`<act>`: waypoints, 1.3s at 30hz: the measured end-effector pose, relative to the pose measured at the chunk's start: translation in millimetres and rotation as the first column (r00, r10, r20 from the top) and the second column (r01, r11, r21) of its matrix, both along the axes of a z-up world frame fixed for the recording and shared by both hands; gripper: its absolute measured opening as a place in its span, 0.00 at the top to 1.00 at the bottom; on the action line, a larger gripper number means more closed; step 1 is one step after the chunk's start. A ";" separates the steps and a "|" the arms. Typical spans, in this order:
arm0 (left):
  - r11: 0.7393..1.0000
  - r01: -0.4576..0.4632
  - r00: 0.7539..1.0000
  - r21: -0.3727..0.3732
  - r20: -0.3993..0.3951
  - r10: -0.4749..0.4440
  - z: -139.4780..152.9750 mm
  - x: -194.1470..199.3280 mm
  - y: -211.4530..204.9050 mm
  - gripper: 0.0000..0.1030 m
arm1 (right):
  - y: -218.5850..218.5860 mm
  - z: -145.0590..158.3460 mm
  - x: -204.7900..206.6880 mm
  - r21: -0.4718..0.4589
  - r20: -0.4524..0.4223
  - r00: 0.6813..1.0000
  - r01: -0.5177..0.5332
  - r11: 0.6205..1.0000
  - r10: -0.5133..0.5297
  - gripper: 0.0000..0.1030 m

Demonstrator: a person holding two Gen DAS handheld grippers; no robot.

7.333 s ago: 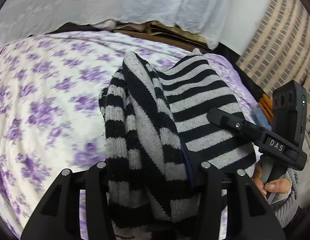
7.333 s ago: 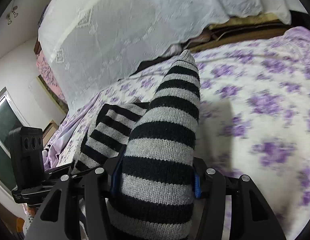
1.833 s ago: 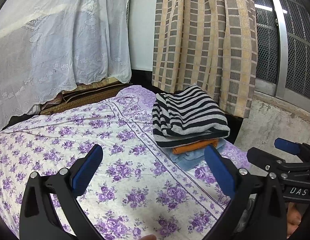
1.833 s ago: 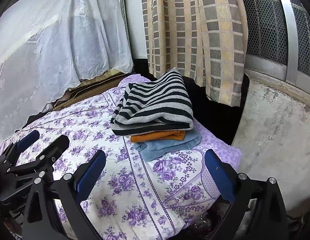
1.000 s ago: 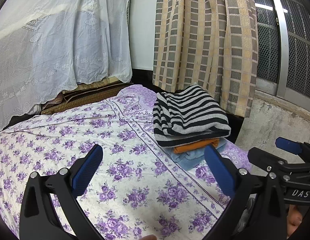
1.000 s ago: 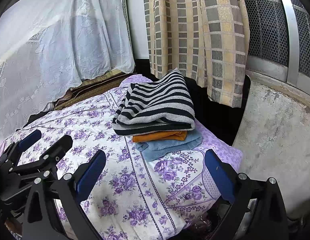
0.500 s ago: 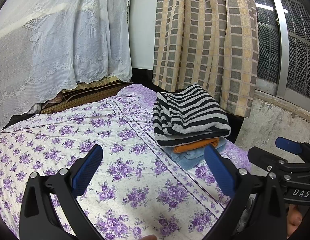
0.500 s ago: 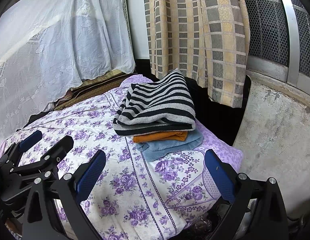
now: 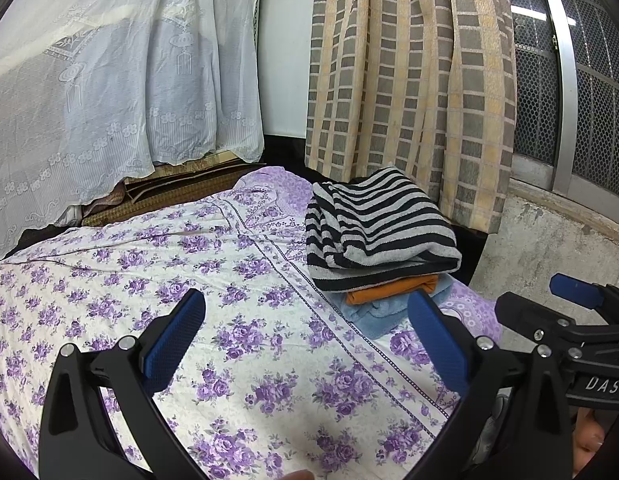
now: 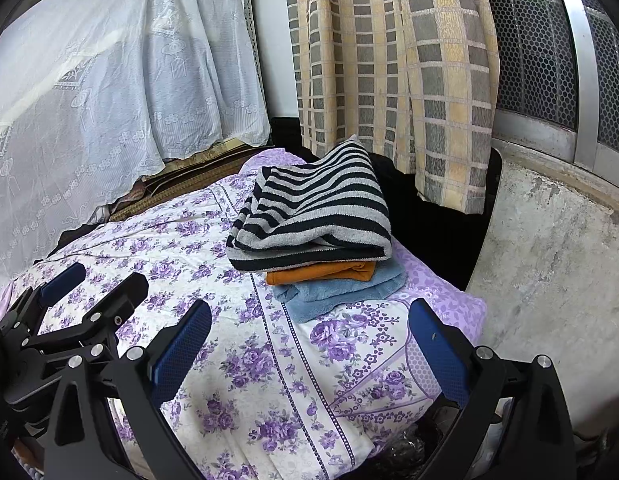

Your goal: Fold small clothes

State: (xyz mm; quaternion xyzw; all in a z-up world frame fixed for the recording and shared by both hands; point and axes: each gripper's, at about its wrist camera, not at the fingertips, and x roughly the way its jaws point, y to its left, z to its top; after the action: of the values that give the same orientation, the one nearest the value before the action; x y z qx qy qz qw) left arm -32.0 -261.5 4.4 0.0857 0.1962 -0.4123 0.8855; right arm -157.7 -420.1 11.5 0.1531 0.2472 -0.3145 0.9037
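A folded black-and-grey striped sweater (image 9: 381, 228) (image 10: 317, 208) tops a stack at the bed's far right corner, over a folded orange garment (image 9: 389, 290) (image 10: 325, 272) and a folded blue towel (image 9: 373, 312) (image 10: 341, 290). My left gripper (image 9: 305, 320) hangs open over the floral sheet, short of the stack, nothing between its blue pads. My right gripper (image 10: 309, 324) is also open and empty, just in front of the stack. Each gripper shows at the edge of the other's view: the right gripper (image 9: 569, 320) and the left gripper (image 10: 81, 300).
The bed has a white sheet with purple flowers (image 9: 189, 280) (image 10: 169, 248). A white lace curtain (image 9: 109, 100) hangs behind it, a checked yellow-grey curtain (image 9: 409, 80) at the window. A bare concrete wall (image 10: 549, 280) stands right of the bed. A hand (image 9: 589, 440) holds the right gripper.
Seven seconds ago both grippers were shut on the striped sweater; since then it lies folded on the stack and both are open. Over the last second nothing has visibly moved.
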 end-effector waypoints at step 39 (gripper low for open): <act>1.000 0.002 1.000 0.002 -0.001 -0.002 0.9 0.2 0.7 0.04 | 1.8 -2.9 0.9 0.009 0.004 1.000 0.000 1.000 0.000 0.04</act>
State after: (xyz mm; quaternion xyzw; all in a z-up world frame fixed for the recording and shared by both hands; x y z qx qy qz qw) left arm -31.9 -260.8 5.3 0.0867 0.1970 -0.4129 0.8850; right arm -156.8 -418.3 8.6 0.1578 0.2468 -0.3130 0.9034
